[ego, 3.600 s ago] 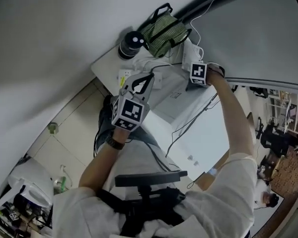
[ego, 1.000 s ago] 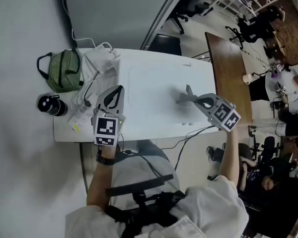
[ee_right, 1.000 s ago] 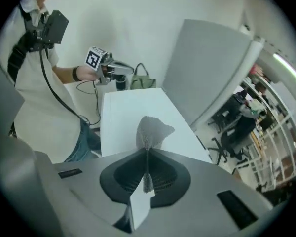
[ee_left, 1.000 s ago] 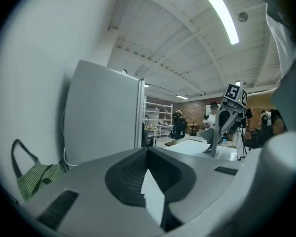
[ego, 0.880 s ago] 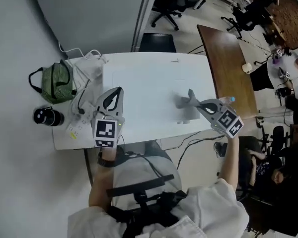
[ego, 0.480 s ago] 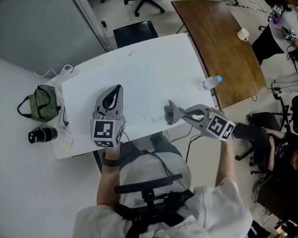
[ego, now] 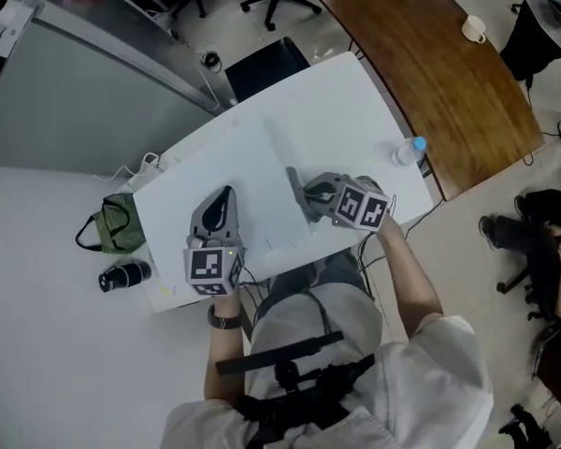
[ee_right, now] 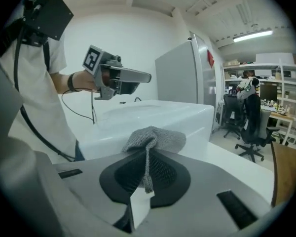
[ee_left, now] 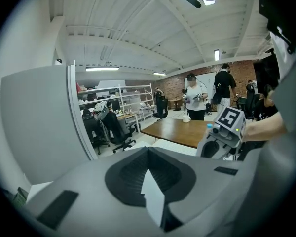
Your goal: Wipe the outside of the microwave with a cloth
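The white microwave (ego: 234, 162) stands on the white table (ego: 355, 110) and also fills the middle of the right gripper view (ee_right: 153, 115). My right gripper (ego: 310, 195) is shut on a grey knitted cloth (ee_right: 153, 139). The cloth (ego: 304, 202) lies against the microwave's right side near the front corner. My left gripper (ego: 224, 195) is shut with nothing in it and hovers over the microwave's top near the front edge. It also shows in the right gripper view (ee_right: 121, 78), held level above the top. The right gripper (ee_left: 224, 130) shows in the left gripper view.
A water bottle (ego: 407, 151) stands at the white table's right edge, next to a brown table (ego: 439, 73) with a cup (ego: 474, 29). A green bag (ego: 112, 224) and a black flask (ego: 123, 275) lie at the left end. A grey partition (ego: 84, 101) runs behind. Office chairs and people stand beyond.
The right gripper has carried the cloth from the microwave's top back to its right side, closer to the left gripper. The left gripper stayed over the top. The head view has swung round.
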Demonstrator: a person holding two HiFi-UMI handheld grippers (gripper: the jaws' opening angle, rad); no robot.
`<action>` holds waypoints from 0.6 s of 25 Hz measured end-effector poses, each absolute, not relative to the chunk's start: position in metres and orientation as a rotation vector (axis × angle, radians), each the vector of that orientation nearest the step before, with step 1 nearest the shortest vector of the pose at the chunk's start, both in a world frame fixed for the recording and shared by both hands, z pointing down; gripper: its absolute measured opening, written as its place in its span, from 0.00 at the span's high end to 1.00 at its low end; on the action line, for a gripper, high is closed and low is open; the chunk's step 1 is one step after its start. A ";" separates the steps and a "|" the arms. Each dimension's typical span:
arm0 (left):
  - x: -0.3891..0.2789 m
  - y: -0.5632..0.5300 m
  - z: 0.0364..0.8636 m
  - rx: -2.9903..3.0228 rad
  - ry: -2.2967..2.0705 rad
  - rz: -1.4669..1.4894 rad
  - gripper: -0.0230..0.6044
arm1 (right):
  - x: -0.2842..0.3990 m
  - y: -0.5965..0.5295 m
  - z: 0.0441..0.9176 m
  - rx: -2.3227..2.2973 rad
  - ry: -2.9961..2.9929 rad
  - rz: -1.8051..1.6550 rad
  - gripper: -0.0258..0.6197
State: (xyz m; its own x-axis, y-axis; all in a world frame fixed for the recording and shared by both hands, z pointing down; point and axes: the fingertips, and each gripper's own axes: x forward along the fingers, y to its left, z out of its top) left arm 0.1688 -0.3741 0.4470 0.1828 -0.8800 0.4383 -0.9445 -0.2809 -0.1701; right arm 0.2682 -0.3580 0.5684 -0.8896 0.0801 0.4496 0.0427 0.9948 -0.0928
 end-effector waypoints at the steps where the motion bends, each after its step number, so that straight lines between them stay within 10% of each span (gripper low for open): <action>1: 0.172 -0.378 0.449 2.303 -1.790 0.713 0.92 | 0.264 -0.373 0.569 -0.067 -2.667 0.090 0.93; 15: 0.210 -0.419 0.458 2.346 -1.740 0.773 0.92 | 0.209 -0.544 0.688 0.117 -2.501 0.224 0.94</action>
